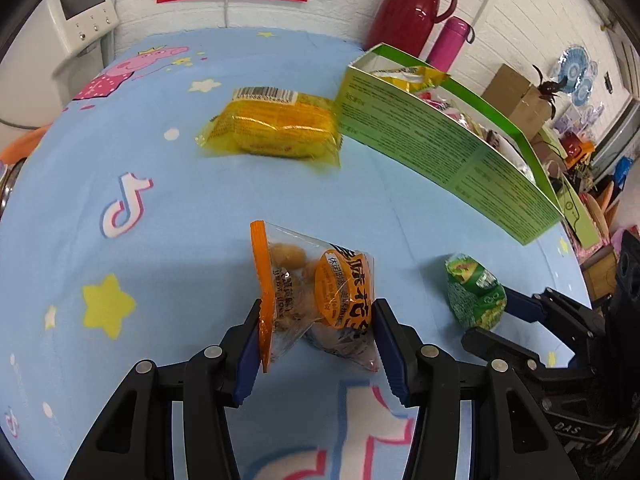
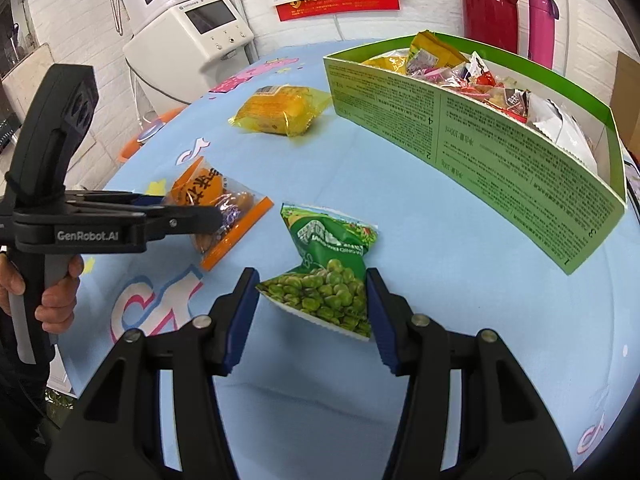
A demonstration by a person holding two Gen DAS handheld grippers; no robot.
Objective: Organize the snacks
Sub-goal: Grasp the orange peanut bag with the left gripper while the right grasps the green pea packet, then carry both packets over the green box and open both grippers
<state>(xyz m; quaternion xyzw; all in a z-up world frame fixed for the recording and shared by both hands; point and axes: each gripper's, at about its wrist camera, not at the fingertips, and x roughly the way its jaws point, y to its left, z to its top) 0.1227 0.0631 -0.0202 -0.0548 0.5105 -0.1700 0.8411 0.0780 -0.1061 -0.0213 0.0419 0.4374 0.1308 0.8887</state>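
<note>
The green box (image 2: 472, 148), filled with wrapped snacks, stands toward the counter's (image 1: 180, 216) far right edge, with the yellow packet (image 1: 276, 130) just beside its near-left corner. Mid-counter, the left claw (image 1: 316, 320) grips the orange packet (image 1: 316, 292) between both pads. The right claw (image 2: 310, 292) straddles the green pea packet (image 2: 328, 276), touching at the right pad; full closure cannot be determined.

Probably a home: cartoon tablecloth (image 1: 240, 80), red thermos jug (image 1: 408, 4), water dispenser (image 2: 188, 36), cluttered floor.

Green box (image 2: 472, 152), open-topped, heaped with mixed wrapped snacks; yellow packet (image 1: 276, 128) flat just beside its end; orange-edged clear packet (image 1: 316, 296) and green pea packet (image 2: 332, 276) lie nearer, apart from the box.
</note>
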